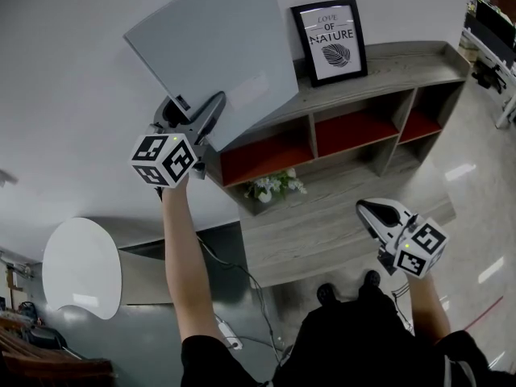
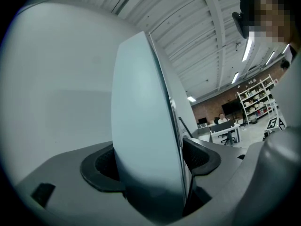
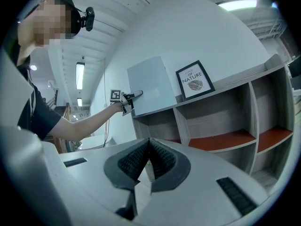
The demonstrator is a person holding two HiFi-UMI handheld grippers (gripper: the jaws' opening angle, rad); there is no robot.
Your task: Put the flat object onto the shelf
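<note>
The flat object (image 1: 218, 47) is a large pale grey board, held upright against the white wall. Its lower edge is at the left end of the shelf's top (image 1: 403, 63); I cannot tell whether it rests there. My left gripper (image 1: 197, 118) is shut on the board's lower left edge. In the left gripper view the board (image 2: 146, 126) fills the gap between both pads. From the right gripper view the board (image 3: 150, 84) stands left of a framed print (image 3: 194, 80). My right gripper (image 1: 371, 212) hangs low in front of the shelf, shut and empty (image 3: 149, 142).
The grey wooden shelf has open compartments with red floors (image 1: 355, 131). A framed print (image 1: 330, 40) leans on its top, right of the board. A small flower bunch (image 1: 274, 185) sits on the lower ledge. A white round table (image 1: 81, 268) and a floor cable (image 1: 242, 276) lie left.
</note>
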